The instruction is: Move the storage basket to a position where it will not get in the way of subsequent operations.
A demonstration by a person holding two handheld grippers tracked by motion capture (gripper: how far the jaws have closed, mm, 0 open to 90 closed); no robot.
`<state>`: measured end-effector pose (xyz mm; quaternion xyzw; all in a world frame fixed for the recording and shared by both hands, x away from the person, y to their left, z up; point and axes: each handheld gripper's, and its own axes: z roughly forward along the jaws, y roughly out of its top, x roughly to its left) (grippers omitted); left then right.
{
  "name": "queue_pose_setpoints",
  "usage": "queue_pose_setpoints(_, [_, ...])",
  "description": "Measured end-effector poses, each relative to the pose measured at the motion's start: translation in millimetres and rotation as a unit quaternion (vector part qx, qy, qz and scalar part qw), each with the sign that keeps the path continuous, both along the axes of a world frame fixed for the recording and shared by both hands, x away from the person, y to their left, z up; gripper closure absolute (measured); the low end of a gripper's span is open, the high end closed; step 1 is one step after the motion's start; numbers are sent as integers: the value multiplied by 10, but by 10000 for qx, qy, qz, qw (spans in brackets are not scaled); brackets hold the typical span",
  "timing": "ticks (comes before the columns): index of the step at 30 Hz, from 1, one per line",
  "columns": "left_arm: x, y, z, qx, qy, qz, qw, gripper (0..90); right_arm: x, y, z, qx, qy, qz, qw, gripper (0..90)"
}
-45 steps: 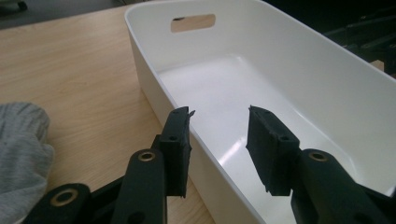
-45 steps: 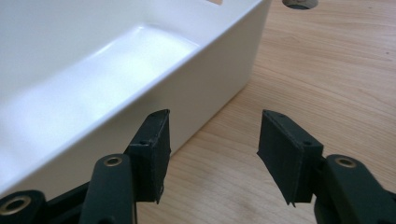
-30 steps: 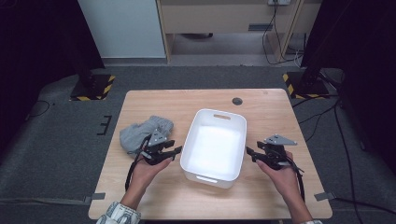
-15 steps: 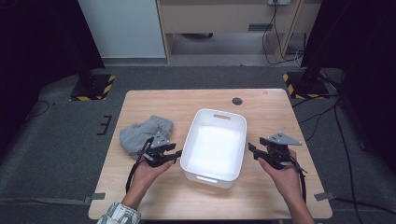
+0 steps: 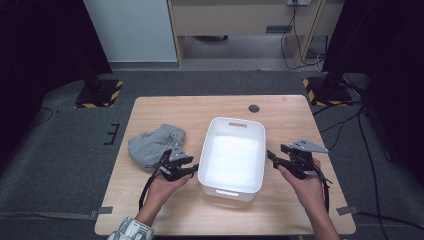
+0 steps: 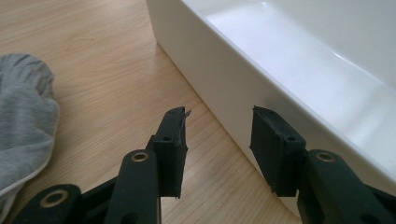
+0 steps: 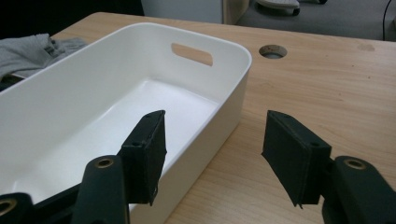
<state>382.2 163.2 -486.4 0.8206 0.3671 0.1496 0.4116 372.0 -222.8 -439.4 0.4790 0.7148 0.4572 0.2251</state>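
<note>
A white plastic bin (image 5: 232,155) with handle slots stands empty in the middle of the wooden table (image 5: 295,117). A crumpled grey cloth (image 5: 152,142) lies to its left. My left gripper (image 5: 192,169) is at the bin's left wall, low over the table. In the left gripper view its jaws (image 6: 217,135) stand apart beside the bin's outer wall (image 6: 219,79) with nothing gripped. My right gripper (image 5: 272,157) hovers at the bin's right rim. Its jaws (image 7: 215,121) have just been opening; the rim (image 7: 233,93) passes between them, untouched by the pads.
A round cable hole (image 5: 254,108) sits in the table behind the bin. Bare wood lies to the right of the bin (image 7: 327,84) and along the front edge. Dark stands with yellow-black feet (image 5: 100,92) and cables are on the floor around the table.
The right gripper has lifted slightly off the bin's right rim and its jaws have spread wider. The left gripper, bin and cloth stay where they were.
</note>
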Motion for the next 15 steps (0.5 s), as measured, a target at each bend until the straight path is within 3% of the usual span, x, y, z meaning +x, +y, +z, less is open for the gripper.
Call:
queue_pose_setpoints(3, [-6, -48, -13, 13, -5, -30, 10000, 551, -3, -12, 46, 63, -79, -9, 9999, 414])
queue_pose_setpoints(9, [-8, -118, -21, 51, -41, -60, 10000, 552, 3, 24, 66, 76, -4, 47, 10000, 405])
queue_pose_setpoints(15, [-1, -62, -7, -7, -69, -22, 10000, 527, 14, 149, 90, 15, 110, 107, 9999, 366])
